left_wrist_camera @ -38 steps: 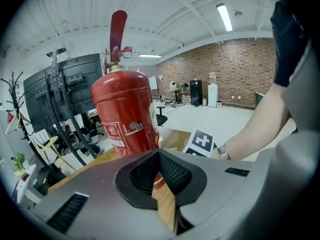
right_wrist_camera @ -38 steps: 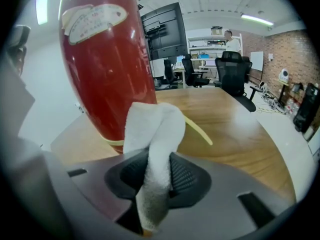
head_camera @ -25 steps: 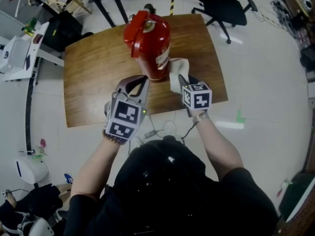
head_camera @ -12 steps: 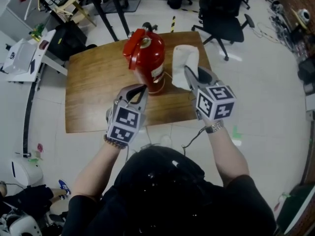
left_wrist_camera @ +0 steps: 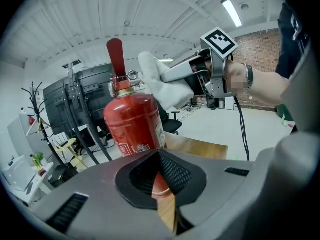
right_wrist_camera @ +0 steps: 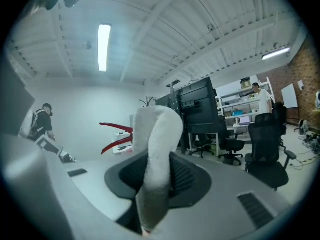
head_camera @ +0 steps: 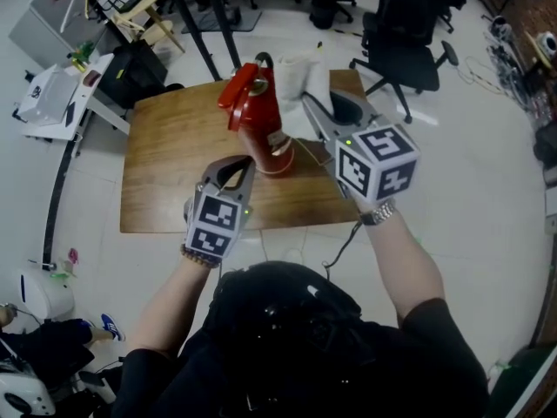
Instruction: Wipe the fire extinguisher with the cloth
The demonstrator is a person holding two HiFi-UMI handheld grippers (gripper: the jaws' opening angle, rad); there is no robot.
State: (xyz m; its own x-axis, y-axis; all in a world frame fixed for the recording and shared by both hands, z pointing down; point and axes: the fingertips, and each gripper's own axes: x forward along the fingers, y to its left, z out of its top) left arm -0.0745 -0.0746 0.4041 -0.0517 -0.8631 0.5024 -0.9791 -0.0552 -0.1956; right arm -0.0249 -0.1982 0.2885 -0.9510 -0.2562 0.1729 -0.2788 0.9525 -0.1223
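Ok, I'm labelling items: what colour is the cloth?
The cloth is white, clearest in the right gripper view.

The head view looks steeply down onto the brown wooden bench. Both gripper views look close along their grey fingers, almost level. All share the red metal fire extinguisher.

Wooden table: brown, grain running lengthwise, long edges slightly bowed, standing on a pale glossy floor. One item rests directly on the top: a red fire extinguisher, upright on its base at about mid-table. Bare wood shows on every side of the extinguisher, with the widest stretch to its left in the head view. On the floor beyond the extinguisher, past the table's far right corner, stands a black office chair.
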